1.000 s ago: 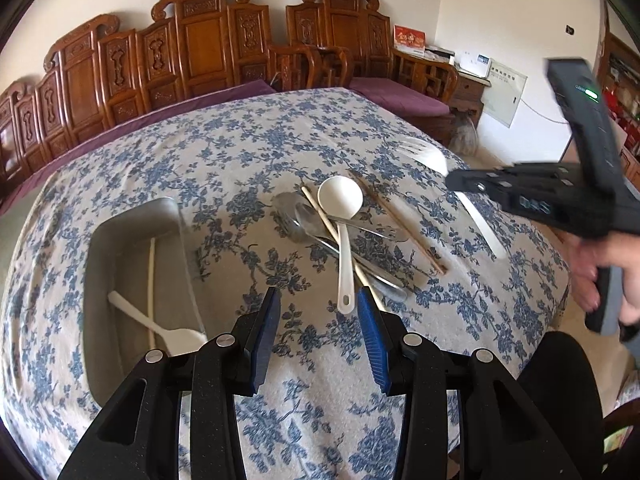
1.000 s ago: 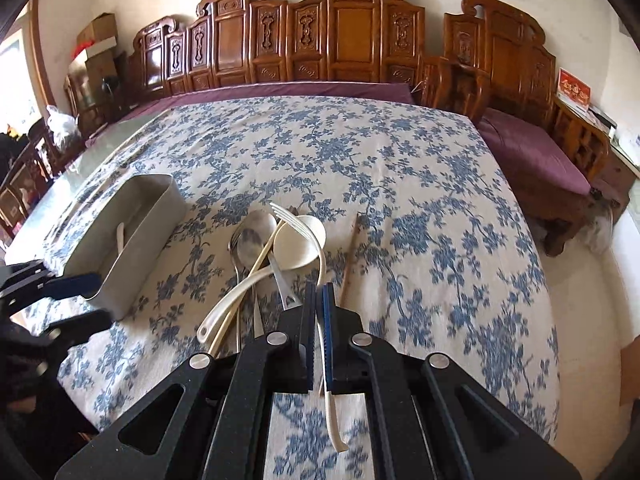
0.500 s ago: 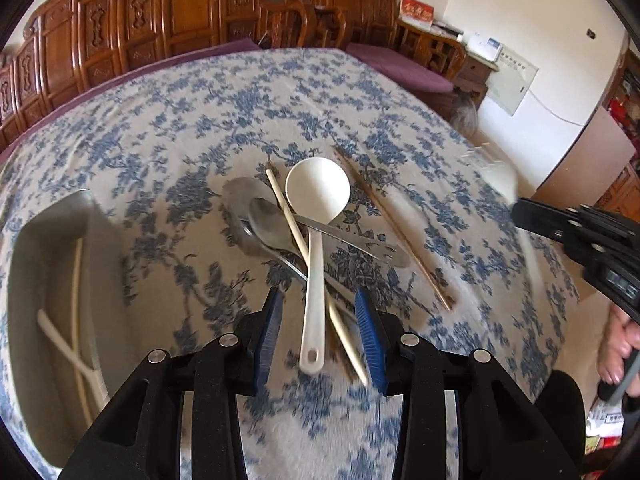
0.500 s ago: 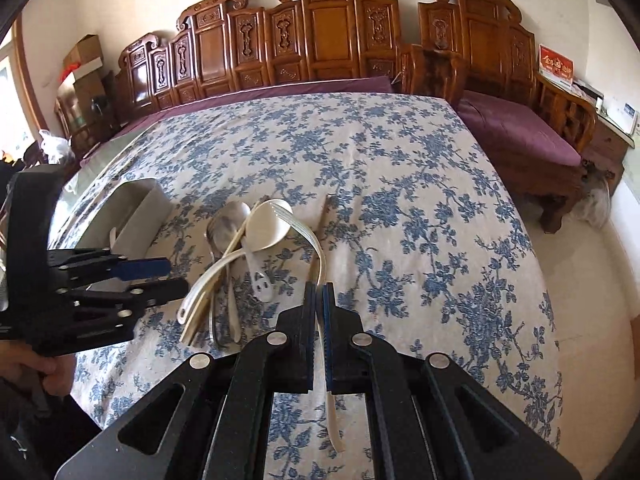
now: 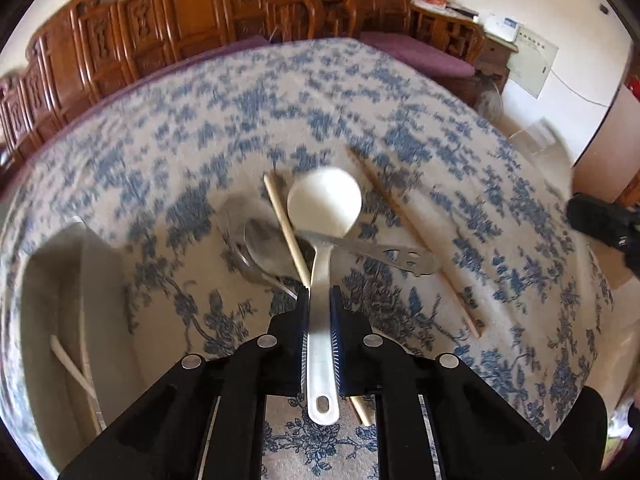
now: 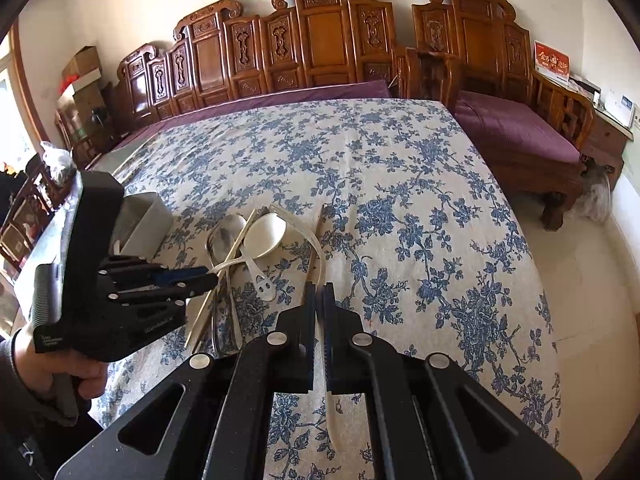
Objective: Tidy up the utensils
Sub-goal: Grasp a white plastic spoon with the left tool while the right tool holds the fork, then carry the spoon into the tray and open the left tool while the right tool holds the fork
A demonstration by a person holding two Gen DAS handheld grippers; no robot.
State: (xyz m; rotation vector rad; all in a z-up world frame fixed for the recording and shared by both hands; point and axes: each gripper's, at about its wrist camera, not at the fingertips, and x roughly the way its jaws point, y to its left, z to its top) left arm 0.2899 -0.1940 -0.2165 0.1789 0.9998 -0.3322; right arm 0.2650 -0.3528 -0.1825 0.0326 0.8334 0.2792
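Left tool (image 5: pixel 319 322), just closing, is pinching the white ladle (image 5: pixel 323 216) lying across the metal spoons (image 5: pixel 264 244); right tool (image 6: pixel 319 304) is clamping a white fork (image 6: pixel 304 236)

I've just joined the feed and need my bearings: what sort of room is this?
Most likely a home living or dining room: carved wooden chairs line the wall, a wooden bench with purple cushion stands beside them, and a table under a blue floral tablecloth holds loose utensils.
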